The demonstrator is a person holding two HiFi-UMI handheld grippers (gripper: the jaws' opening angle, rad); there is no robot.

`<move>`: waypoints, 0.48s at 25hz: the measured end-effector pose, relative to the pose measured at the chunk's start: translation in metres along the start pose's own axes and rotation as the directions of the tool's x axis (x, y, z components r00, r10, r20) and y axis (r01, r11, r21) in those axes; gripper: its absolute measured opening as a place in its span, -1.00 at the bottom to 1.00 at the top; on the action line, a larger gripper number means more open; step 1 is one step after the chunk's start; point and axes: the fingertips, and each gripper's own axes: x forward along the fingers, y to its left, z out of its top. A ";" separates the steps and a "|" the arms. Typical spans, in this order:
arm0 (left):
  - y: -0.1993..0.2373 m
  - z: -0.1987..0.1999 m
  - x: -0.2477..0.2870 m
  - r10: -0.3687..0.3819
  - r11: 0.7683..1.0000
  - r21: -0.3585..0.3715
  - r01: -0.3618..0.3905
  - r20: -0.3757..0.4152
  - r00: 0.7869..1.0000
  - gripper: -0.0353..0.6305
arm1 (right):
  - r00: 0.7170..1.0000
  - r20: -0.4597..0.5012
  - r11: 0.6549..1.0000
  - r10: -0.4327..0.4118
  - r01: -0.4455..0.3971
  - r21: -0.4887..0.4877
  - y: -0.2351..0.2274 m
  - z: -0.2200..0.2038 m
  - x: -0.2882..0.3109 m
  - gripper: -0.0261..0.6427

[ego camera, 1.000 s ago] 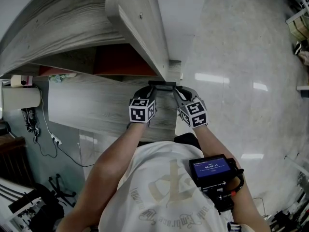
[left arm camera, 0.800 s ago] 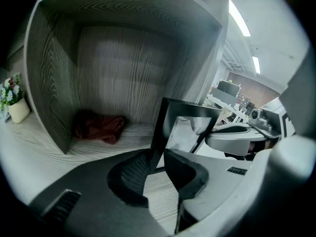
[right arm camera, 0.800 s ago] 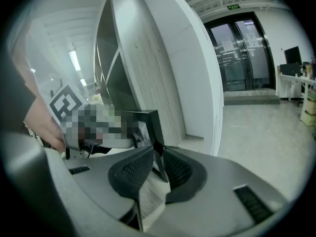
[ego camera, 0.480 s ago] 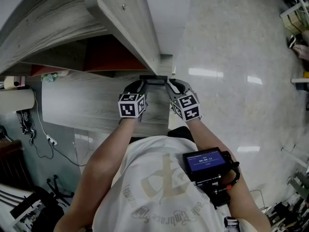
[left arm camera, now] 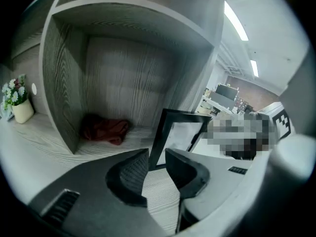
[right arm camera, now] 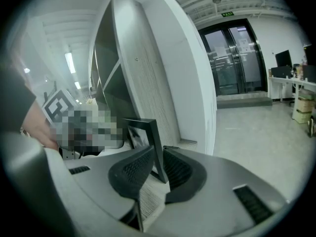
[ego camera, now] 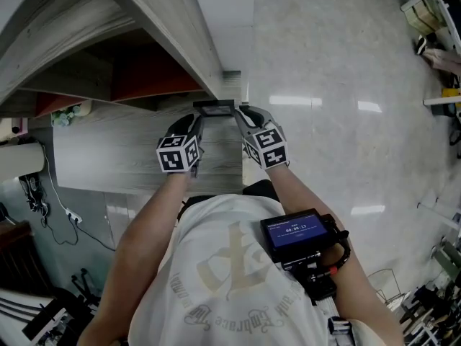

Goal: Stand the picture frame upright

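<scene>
A black picture frame (ego camera: 214, 108) stands upright near the right end of the grey wood shelf top (ego camera: 115, 150), just outside the cubby. In the left gripper view the picture frame (left arm camera: 180, 135) shows its pale pane. My left gripper (left arm camera: 156, 150) is open, and the frame's lower left corner sits in the gap without pad contact. My right gripper (right arm camera: 159, 149) is closing its jaws on the frame's (right arm camera: 153, 132) right edge, with both pads against it. From above, the left gripper (ego camera: 196, 121) and right gripper (ego camera: 239, 114) flank the frame.
A red cloth (left arm camera: 105, 129) lies inside the cubby behind the frame. A small flower pot (left arm camera: 19, 102) stands far left. The cubby's slanted side panel (ego camera: 180, 27) rises close above. The shelf top ends just right of the frame, over the shiny floor (ego camera: 346, 63).
The head view has drifted, so the grippers and frame sit higher and further left in the picture. Both grippers stay at the frame's two ends, and the frame stands as before.
</scene>
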 end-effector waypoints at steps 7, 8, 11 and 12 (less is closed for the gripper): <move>-0.004 -0.004 -0.028 -0.016 1.000 -0.011 0.017 0.043 0.999 -0.78 | 0.998 0.051 0.999 -0.027 0.025 0.023 0.014 0.010 -0.025 -0.83; -0.005 -0.006 -0.033 -0.023 1.000 -0.012 0.023 0.049 0.999 -0.78 | 0.997 0.065 0.999 -0.035 0.033 0.036 0.016 0.012 -0.030 -0.89; -0.007 -0.010 -0.048 -0.044 0.999 -0.022 0.045 0.072 0.996 -0.86 | 0.995 0.088 0.997 -0.051 0.047 0.054 0.023 0.015 -0.042 -0.90; -0.008 -0.012 -0.053 -0.052 0.998 -0.024 0.054 0.080 0.995 -0.86 | 0.994 0.092 0.997 -0.053 0.049 0.054 0.026 0.016 -0.046 -0.90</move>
